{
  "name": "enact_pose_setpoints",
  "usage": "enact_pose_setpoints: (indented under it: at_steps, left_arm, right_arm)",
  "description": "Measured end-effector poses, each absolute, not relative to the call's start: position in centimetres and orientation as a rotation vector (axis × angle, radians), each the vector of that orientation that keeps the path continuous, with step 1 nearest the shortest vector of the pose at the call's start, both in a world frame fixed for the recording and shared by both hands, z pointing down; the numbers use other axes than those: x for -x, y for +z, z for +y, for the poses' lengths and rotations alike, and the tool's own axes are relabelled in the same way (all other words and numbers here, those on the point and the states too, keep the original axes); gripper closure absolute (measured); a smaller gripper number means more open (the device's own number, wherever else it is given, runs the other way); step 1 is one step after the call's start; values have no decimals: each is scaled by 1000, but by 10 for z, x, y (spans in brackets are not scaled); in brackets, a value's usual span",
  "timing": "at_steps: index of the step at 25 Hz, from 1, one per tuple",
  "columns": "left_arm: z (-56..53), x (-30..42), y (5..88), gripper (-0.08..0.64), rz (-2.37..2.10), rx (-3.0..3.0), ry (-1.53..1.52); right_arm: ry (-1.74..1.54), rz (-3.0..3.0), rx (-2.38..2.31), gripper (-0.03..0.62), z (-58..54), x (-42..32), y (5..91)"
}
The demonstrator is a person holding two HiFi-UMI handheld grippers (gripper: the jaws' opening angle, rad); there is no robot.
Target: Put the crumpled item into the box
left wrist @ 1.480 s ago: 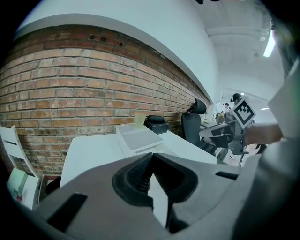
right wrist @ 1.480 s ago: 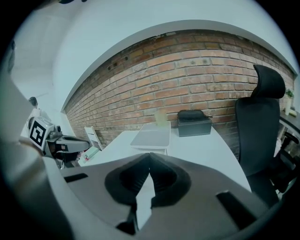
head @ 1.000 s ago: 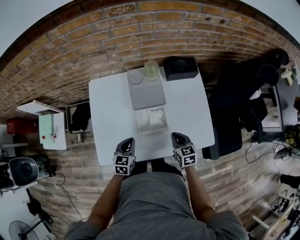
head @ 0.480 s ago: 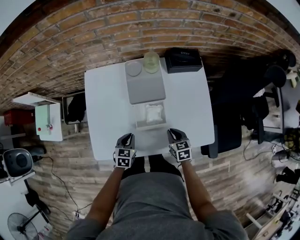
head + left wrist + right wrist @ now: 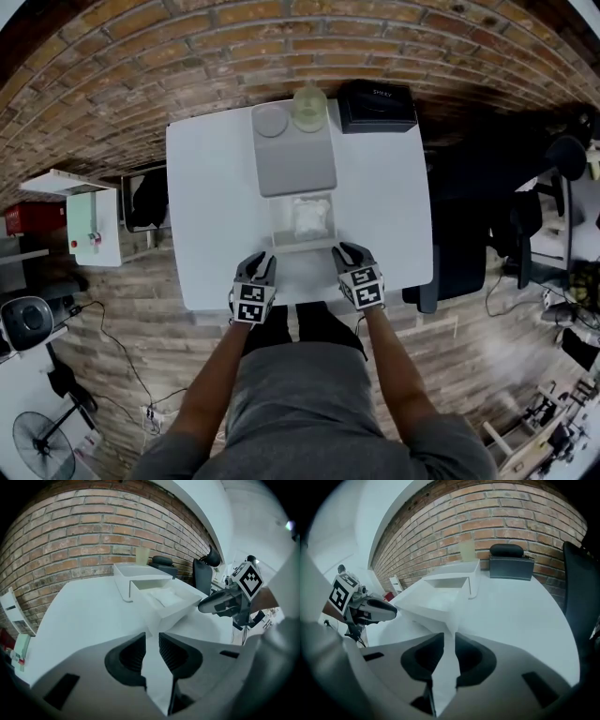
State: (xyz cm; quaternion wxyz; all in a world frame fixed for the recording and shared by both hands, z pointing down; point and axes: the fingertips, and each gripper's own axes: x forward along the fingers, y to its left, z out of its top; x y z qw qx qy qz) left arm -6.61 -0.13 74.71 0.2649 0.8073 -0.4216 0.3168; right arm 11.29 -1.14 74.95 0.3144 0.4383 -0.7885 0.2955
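Placement seems done, crumpled item (image 5: 307,218) in box (image 5: 277,228); left gripper (image 5: 259,260) and right gripper (image 5: 345,251), jaws just parted and empty, should pinch its near corners.

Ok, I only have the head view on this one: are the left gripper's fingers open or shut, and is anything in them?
Observer: In the left gripper view, the left gripper has its fingers apart. They have just been opening, and only bare table shows between them.
Operator: And the right one?
Observer: In its own view the right gripper has also just been opening, and nothing sits between its fingers.
Operator: What are they aimed at?
Observer: Each gripper view shows a near corner of the box just beyond the fingertips. I cannot tell whether they touch it.
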Motion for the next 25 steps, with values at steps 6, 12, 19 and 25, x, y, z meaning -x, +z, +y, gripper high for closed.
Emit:
enact_pose_setpoints:
  at_steps: [6, 12, 19, 25]
  left_arm:
    - [-7, 58, 750, 474, -1148, -2197, 888]
    - [-9, 49, 747, 474, -1113, -2237, 899]
    - [-8, 46, 747, 488, -1100, -2208, 825]
    - [-9, 46, 747, 488, -1095, -2221, 857]
  right_arm:
    - [755, -2100, -1129, 523, -13, -108, 750]
    - [741, -2101, -1119, 517, -14, -107, 750]
    - [772, -2095, -1136, 520, -14, -108, 750]
    - [782, -2092, -1120, 522, -14, -108, 750]
